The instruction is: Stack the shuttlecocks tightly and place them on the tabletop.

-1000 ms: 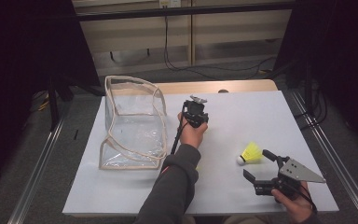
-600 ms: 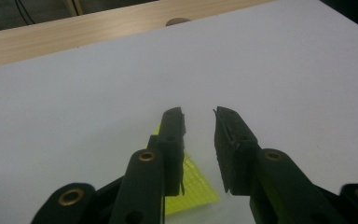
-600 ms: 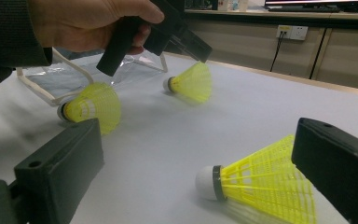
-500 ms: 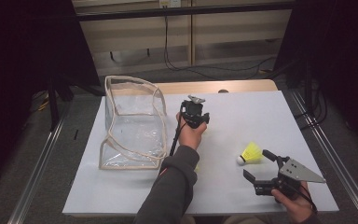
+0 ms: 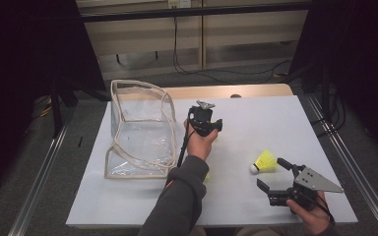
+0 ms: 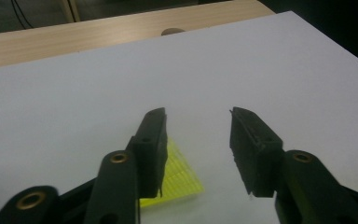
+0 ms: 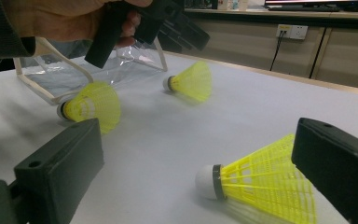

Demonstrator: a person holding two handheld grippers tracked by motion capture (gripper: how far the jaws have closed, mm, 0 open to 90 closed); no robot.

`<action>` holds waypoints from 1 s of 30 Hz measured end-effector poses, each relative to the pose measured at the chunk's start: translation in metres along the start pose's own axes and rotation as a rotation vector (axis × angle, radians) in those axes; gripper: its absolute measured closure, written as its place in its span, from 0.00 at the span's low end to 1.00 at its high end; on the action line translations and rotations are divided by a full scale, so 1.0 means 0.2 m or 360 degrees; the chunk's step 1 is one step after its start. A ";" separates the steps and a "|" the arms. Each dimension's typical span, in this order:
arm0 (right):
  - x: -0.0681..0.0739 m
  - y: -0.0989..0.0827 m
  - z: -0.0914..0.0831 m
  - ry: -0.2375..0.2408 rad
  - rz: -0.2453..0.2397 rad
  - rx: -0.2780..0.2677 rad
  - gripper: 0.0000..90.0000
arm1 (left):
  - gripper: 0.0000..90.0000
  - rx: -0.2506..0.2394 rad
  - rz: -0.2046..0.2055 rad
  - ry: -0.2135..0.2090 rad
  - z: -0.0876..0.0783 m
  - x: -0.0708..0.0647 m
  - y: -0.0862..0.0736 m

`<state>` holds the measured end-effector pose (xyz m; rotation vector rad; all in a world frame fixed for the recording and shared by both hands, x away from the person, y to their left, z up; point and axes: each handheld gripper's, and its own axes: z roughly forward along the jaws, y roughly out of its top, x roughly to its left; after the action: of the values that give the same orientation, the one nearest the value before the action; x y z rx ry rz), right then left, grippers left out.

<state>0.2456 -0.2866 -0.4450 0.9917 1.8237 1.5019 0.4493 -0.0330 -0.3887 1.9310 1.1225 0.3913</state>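
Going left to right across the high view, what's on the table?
Clear bag → left gripper → shuttlecock → right gripper.

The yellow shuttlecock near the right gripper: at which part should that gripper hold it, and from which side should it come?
My judgement: grip the shuttlecock across the narrow end of its skirt, just behind the white cork. It lies on its side on the white board, cork pointing toward the clear bag. The right gripper is open beside it, so coming in low along the board looks best; the wide mesh would probably squash.
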 end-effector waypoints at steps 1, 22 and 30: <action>0.00 0.00 0.00 0.0001 -0.0001 -0.0001 0.02 | 0.54 0.0003 -0.0002 -0.0003 -0.01 0.00 0.00; 0.01 0.00 0.01 0.0007 -0.0019 0.0007 0.02 | 0.23 0.0041 -0.0054 -0.0163 -0.14 -0.03 -0.06; 0.01 0.00 0.01 0.0005 -0.0024 0.0013 0.02 | 0.18 0.0034 -0.0043 -0.0200 -0.17 -0.05 -0.09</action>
<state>0.2459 -0.2846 -0.4454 0.9774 1.8369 1.4891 0.4120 -0.0191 -0.3819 1.9291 1.0736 0.2409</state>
